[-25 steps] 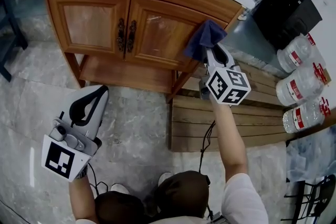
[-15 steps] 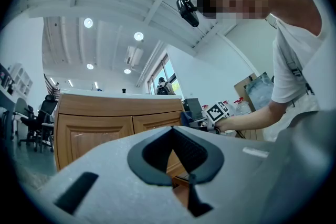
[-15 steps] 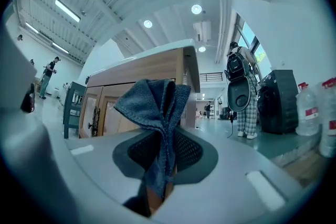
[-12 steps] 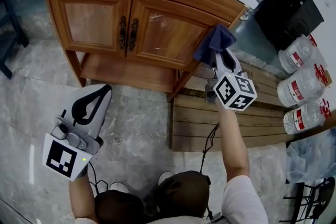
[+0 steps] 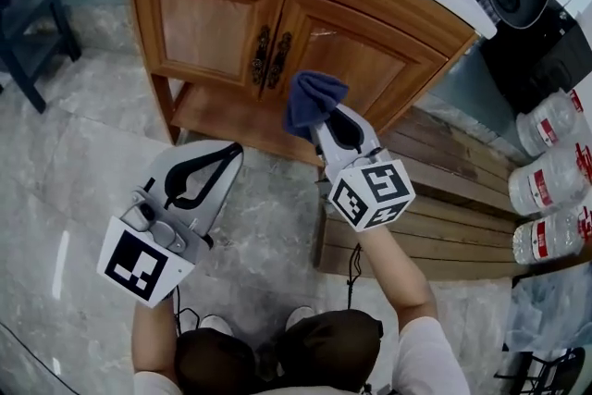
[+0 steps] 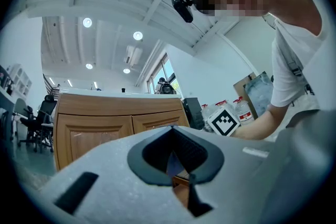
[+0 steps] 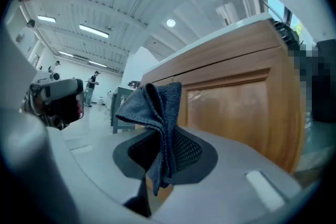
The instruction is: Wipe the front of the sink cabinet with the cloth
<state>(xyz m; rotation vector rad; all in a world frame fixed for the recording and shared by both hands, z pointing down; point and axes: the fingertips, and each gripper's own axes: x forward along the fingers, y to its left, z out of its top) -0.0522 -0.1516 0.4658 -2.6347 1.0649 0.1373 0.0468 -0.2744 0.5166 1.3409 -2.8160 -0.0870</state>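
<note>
Blue cloth (image 5: 311,97): one, clamped in right gripper (image 5: 324,123) jaws | left gripper (image 5: 231,149) jaws together

A grey marbled tile floor (image 5: 74,171) carries everything. The wooden sink cabinet (image 5: 213,23) stands on it on short legs. Just right of the cabinet a slatted wooden platform (image 5: 435,227) lies flat on the tiles, with clear bottles (image 5: 555,180) beside the platform's far edge. Left of the cabinet stands a dark table (image 5: 28,32).
</note>
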